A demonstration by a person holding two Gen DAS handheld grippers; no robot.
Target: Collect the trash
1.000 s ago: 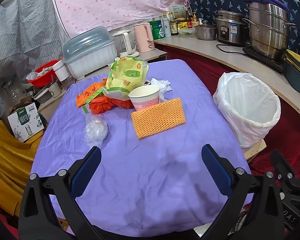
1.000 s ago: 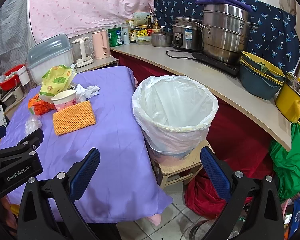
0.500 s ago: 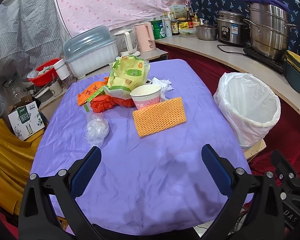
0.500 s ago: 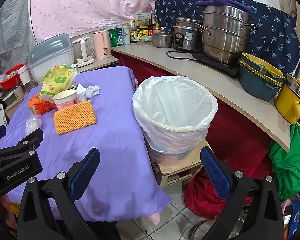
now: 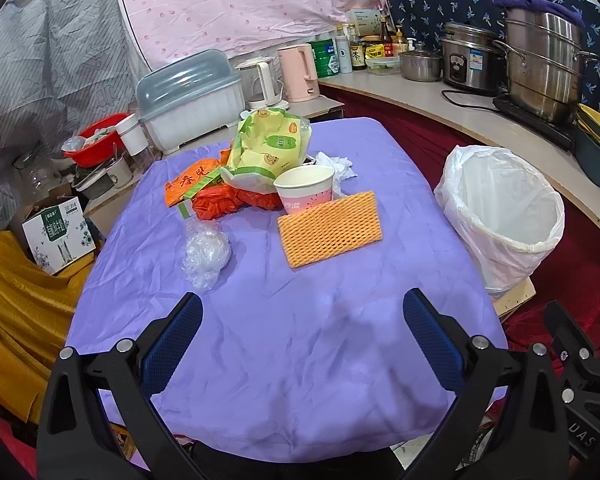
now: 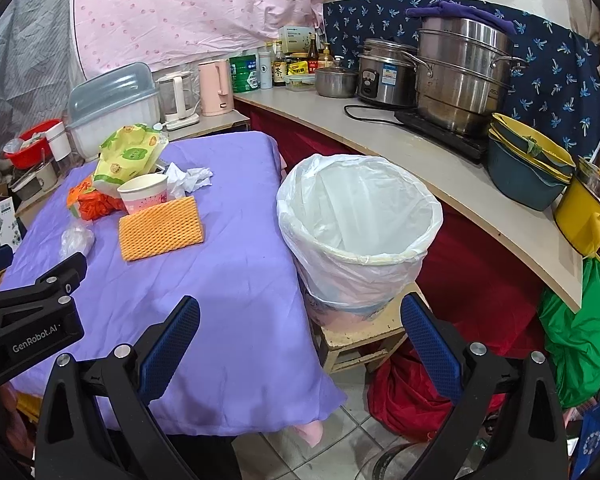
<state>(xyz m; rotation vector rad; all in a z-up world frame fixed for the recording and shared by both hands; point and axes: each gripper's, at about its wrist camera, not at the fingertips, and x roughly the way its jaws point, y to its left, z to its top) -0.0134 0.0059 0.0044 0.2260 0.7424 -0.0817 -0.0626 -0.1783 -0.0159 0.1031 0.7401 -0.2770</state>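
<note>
While the whole purple table (image 5: 292,360) is taken in by the left wrist view, only the right wrist view shows the small stool (image 6: 360,340) under the bin (image 6: 360,216), a yellow pot (image 6: 592,208) on the counter (image 6: 460,184), and a green bag (image 6: 580,320) on the floor. A boxed carton (image 5: 58,234) beside the table is seen whole only from the left. The words "GenRobot.AI" can be read on the left gripper's body at the edge of the right wrist view. Chinese print is carried by the paper cup (image 5: 306,190) and the orange packet (image 5: 192,184), but it cannot be read clearly. Six pieces of trash are counted at the table's far end: one cup, one orange mesh pad (image 5: 330,228) leaning on it, one yellow-green bag (image 5: 268,148), one orange packet, one white tissue (image 5: 336,166), one clear plastic wad (image 5: 206,254). One white-lined bin stands just beside the table. The left gripper (image 5: 302,312) and the right gripper (image 6: 300,312) are both held wide, with nothing between the fingers.
</note>
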